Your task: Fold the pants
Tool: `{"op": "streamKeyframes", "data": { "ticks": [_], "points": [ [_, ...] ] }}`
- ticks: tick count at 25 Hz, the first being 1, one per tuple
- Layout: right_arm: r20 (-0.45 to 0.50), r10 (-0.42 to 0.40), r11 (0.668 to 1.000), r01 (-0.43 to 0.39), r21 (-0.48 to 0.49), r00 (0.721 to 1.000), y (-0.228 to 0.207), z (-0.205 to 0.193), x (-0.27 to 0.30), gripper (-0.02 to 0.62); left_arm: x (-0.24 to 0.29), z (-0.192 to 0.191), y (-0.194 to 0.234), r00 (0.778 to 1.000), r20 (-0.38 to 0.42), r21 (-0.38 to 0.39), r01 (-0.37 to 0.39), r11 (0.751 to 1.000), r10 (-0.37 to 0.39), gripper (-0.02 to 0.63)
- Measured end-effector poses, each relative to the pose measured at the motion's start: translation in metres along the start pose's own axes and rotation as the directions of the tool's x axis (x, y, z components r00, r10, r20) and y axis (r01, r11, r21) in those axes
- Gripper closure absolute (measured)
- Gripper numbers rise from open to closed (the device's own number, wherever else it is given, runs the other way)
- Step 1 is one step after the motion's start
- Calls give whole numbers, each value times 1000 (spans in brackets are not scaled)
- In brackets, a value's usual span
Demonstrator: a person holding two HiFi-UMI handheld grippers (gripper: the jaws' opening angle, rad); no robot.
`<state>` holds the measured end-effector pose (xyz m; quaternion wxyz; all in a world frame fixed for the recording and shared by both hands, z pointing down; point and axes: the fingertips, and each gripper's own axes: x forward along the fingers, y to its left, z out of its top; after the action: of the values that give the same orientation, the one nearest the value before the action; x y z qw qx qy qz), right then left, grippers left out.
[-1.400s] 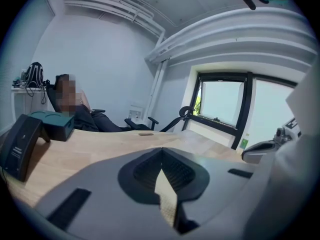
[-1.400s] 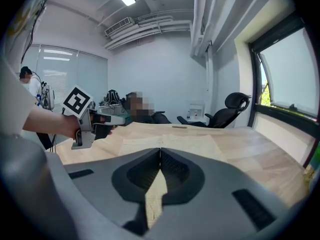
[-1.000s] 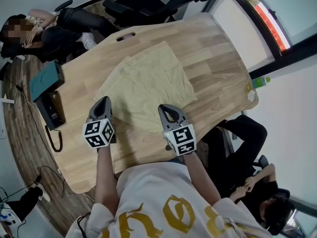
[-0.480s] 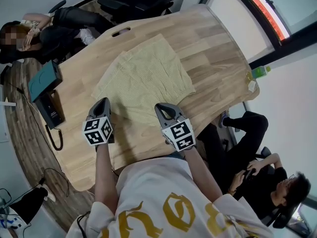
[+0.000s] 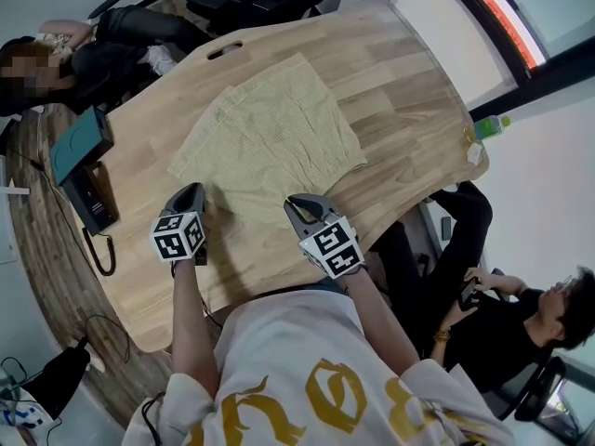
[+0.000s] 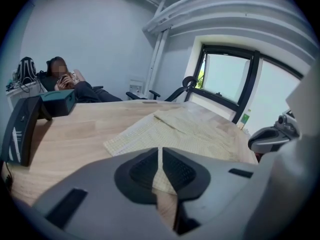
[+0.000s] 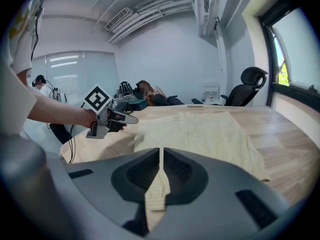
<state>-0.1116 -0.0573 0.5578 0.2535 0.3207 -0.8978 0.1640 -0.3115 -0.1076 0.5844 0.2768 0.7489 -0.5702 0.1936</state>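
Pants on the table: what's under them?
The pants lie flat on the wooden table; bare wood shows around them. The tabletop beneath is covered by the cloth, so anything thin there can't be seen.

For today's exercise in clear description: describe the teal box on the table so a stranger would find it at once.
Start at the long wooden table with pale yellow pants spread across it. Along its left edge, beyond the black desk phone, lies the teal box: the only blue-green thing there.
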Motion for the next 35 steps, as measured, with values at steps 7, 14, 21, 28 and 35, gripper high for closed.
{"op": "streamKeyframes", "data": {
  "ticks": [7, 14, 21, 28, 35],
  "points": [
    [-81, 60, 998, -61, -11, 995, 9, -26, 9, 538, 14, -9, 14, 996, -81, 0, 38, 999, -38, 491],
    [-189, 119, 989, -134, -69, 975, 21, -49, 19, 448, 23, -27, 28, 983, -183, 68, 15, 998, -2, 400],
    [-273, 136, 977, -174, -122, 952, 26, -72, 26, 423, 32, -33, 45, 969, -237, 111, -44, 993, 70, 360],
    [-322, 120, 964, -187, -188, 939, 25, -88, 31, 425, 40, -38, 45, 953, -285, 159, -55, 986, 99, 360],
    [-325, 60, 952, -152, -266, 944, 23, -91, 36, 548, 47, -36, 34, 942, -325, 160, -28, 987, 79, 579]
  ]
}}
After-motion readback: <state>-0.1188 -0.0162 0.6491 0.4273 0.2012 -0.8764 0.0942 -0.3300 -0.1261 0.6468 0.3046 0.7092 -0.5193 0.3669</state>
